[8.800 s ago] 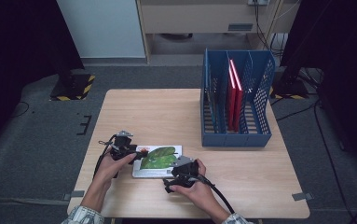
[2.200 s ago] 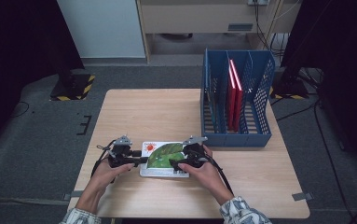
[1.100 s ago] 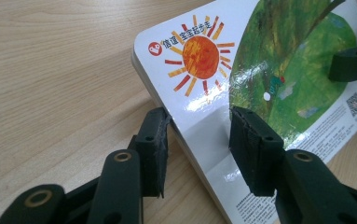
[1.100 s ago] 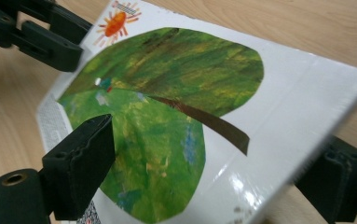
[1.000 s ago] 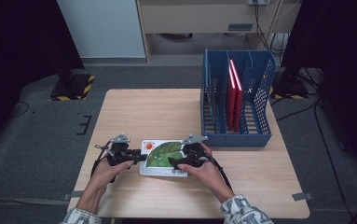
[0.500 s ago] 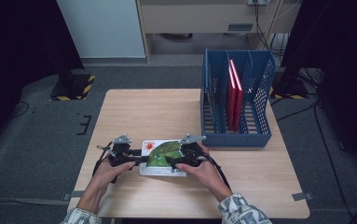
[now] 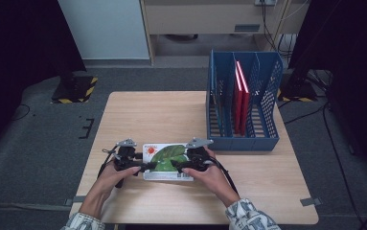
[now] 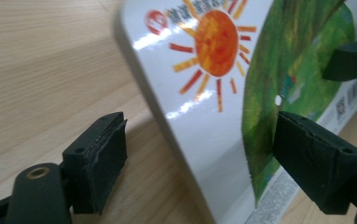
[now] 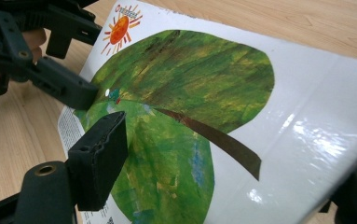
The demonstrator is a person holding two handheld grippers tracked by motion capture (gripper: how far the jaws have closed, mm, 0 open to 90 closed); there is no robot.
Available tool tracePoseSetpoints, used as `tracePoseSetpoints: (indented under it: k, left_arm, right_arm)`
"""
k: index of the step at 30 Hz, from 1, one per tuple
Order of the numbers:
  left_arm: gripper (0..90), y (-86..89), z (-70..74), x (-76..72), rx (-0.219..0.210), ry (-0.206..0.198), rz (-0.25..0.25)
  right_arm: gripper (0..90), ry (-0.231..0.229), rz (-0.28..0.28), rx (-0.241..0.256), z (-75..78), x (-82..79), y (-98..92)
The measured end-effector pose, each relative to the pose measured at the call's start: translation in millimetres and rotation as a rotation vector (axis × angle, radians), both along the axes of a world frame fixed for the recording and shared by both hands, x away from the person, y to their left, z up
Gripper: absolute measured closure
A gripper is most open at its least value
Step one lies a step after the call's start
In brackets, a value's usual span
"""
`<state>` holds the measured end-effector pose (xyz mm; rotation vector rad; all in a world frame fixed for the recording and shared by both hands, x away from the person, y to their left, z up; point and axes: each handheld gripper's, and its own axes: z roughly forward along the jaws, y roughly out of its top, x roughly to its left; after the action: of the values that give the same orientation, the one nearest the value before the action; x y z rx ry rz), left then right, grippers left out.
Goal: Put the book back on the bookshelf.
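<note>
One picture book lies near the table's front edge, not yet filed. My left gripper and right gripper straddle its ends, jaws wide, nothing clamped. One blue rack holds two red books. Gripping, lifting and slotting remain.

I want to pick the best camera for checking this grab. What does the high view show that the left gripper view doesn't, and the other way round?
High view: the blue rack with red books, and both hands on their grippers at the book's ends. Left gripper view: the orange sun close up, and the left gripper's jaws apart, one on each side of the book's edge. Both: the book and the table.
</note>
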<state>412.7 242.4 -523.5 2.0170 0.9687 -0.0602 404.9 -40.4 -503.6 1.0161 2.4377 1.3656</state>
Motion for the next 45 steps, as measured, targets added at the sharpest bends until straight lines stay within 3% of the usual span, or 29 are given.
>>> tracePoseSetpoints:
  k: [4, 5, 10, 13, 22, 28, 33, 41, 45]
  left_arm:
    - [29.6, -9.1, 2.1, -2.7, -0.006, -0.009, -0.057]
    - [32.0, -14.8, 4.7, -4.3, 0.015, -0.027, -0.063]
    - [34.1, -14.0, 7.2, -3.8, 0.024, -0.033, -0.048]
    - [37.1, -10.3, 10.5, -3.8, 0.022, -0.056, -0.02]
    - [39.2, -10.4, 15.4, -3.5, 0.042, -0.089, 0.002]
    - [39.3, -9.4, 20.2, -2.6, 0.06, -0.142, 0.03]
    - [38.4, -8.2, 23.6, -2.4, 0.073, -0.18, 0.048]
    - [33.7, -5.5, 26.6, -7.7, 0.088, -0.222, 0.095]
    - [32.9, 2.2, 29.5, -11.4, 0.071, -0.224, 0.126]
  right_arm:
    - [23.2, -0.002, 0.005, -0.02, -1.9, 0.4, 1.8]
    - [23.2, -0.002, 0.007, -0.018, -2.2, 0.1, 2.4]
    - [23.1, 0.009, -0.011, -0.015, -2.9, 1.1, 3.6]
    - [23.0, 0.009, -0.018, -0.017, -3.6, 1.9, 4.5]
    - [22.8, -0.017, -0.028, -0.041, -0.7, 2.3, 7.4]
    - [25.1, -0.061, -0.042, -0.07, 5.0, 4.9, 12.2]
    - [28.7, -0.09, -0.055, -0.063, 12.0, 6.8, 14.6]
    - [31.3, -0.099, -0.039, -0.06, 17.2, 2.1, 10.9]
    - [31.4, -0.1, -0.02, -0.056, 20.8, -3.4, 8.0]
